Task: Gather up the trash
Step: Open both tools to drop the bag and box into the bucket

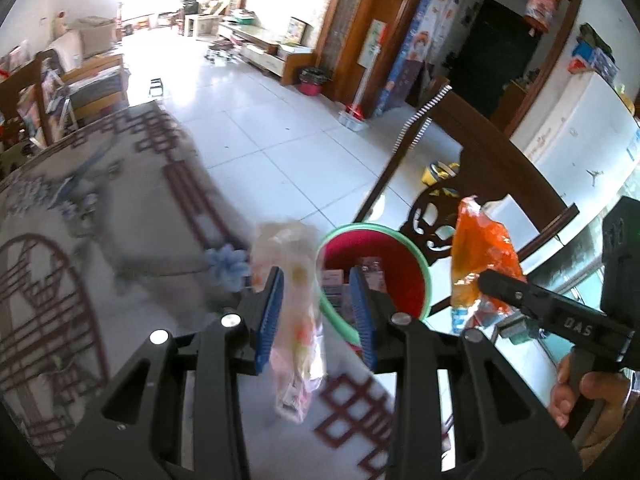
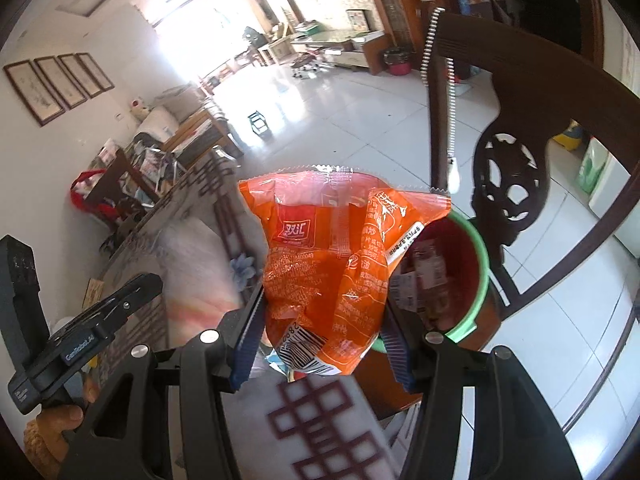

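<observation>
A red bin with a green rim [image 1: 426,276] [image 2: 482,264] stands just past the table's edge and holds several wrappers. My left gripper [image 1: 318,296] is open, with a pale clear wrapper [image 1: 298,320] hanging between its blue pads [image 1: 272,312], blurred, beside the bin. My right gripper [image 2: 324,320] holds an orange snack bag [image 2: 332,256] between its pads, above the table edge next to the bin. The bag also shows in the left wrist view [image 1: 480,256].
A patterned tablecloth [image 1: 80,240] covers the table, with a blue flower [image 1: 226,264] on it. A dark carved wooden chair [image 2: 516,184] stands behind the bin. White tiled floor [image 1: 280,140] stretches beyond, with a sofa and cabinets far off.
</observation>
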`<state>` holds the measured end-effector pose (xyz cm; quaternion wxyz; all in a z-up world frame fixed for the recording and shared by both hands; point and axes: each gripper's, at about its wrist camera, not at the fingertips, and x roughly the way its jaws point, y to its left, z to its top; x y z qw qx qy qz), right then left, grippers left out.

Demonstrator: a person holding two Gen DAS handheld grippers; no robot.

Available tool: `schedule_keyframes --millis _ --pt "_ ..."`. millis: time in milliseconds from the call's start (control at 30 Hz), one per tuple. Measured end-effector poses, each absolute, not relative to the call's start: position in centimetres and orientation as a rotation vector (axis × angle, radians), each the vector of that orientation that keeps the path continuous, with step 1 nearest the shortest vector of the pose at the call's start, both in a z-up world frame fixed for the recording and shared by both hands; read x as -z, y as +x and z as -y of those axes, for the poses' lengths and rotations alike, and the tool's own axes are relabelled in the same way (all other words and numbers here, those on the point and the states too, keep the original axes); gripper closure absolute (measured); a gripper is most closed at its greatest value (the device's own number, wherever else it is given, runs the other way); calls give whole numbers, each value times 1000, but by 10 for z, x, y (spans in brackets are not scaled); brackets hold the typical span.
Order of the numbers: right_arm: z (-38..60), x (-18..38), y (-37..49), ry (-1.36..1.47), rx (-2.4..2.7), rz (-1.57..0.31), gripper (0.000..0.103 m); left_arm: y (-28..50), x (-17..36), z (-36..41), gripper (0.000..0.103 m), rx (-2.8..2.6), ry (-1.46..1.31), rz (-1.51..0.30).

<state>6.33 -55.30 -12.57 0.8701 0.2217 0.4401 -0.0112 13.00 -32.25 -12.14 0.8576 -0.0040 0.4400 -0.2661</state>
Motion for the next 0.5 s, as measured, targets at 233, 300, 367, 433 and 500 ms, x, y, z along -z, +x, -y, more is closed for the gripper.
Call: schedule_keyframes --millis 233,300,367,433,500 --pt "591 148 86 454 79 -949 50 157 128 366 72 604 -2 -930" --pt "600 162 95 460 92 -968 50 162 127 364 72 593 5 -922" --pt "607 175 104 464 103 -996 50 169 133 360 72 572 10 -940" --pt "614 191 113 474 114 -1026 50 175 139 354 72 551 6 -968" --pt "618 205 122 470 125 -1055 50 178 145 350 72 540 5 -989"
